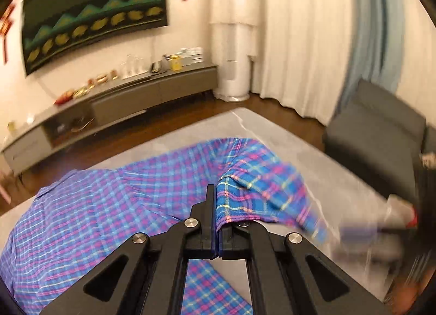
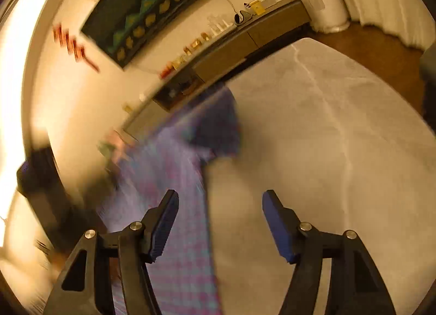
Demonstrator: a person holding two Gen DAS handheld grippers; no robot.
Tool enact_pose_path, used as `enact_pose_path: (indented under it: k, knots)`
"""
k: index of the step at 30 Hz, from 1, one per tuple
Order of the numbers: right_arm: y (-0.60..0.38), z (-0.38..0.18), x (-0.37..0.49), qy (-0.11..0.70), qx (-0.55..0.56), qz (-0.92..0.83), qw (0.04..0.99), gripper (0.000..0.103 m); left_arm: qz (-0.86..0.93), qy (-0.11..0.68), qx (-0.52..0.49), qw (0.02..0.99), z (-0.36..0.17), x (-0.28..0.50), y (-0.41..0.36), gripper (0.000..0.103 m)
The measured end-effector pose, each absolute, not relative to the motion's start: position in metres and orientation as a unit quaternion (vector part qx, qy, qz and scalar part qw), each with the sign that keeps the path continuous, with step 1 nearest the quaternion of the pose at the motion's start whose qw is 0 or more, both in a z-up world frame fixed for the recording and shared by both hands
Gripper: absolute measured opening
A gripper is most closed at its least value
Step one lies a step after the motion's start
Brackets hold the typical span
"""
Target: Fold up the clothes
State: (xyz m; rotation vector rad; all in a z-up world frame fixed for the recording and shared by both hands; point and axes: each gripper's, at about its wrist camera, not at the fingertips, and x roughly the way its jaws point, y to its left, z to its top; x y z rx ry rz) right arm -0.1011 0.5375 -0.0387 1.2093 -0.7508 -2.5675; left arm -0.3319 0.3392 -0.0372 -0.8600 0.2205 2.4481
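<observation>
A blue, purple and pink plaid shirt [image 1: 90, 206] lies spread on a grey table [image 1: 286, 135]. My left gripper [image 1: 215, 192] is shut on a fold of the shirt's cloth [image 1: 253, 186], which drapes over its right finger and is lifted above the table. My right gripper [image 2: 219, 200] is open and empty above the table [image 2: 327, 137], with the shirt [image 2: 179, 178] under and beyond its left finger, blurred. The right gripper shows as a dark blur at the right edge of the left wrist view [image 1: 403, 214].
A long grey TV cabinet [image 1: 122, 102] with small items stands by the far wall under a dark screen [image 1: 92, 17]. A white tower unit [image 1: 234, 50], white curtains [image 1: 299, 36] and a dark grey sofa [image 1: 381, 135] stand beyond the table.
</observation>
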Motion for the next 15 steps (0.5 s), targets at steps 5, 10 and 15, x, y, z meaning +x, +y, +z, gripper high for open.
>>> enact_pose_path:
  k: [5, 10, 15]
  knots:
    - [0.456, -0.082, -0.033, -0.111, 0.519, -0.838, 0.128, 0.067, 0.910, 0.013, -0.353, 0.218, 0.013, -0.347, 0.285, 0.000]
    - [0.400, -0.069, -0.018, 0.058, 0.510, -0.851, 0.113, 0.003, 0.915, -0.043, -0.365, 0.166, 0.046, -0.352, 0.210, 0.000]
    - [0.361, 0.006, -0.003, 0.086, 0.421, -0.893, 0.133, 0.003, 0.938, -0.072, -0.316, 0.120, 0.105, -0.323, 0.101, 0.000]
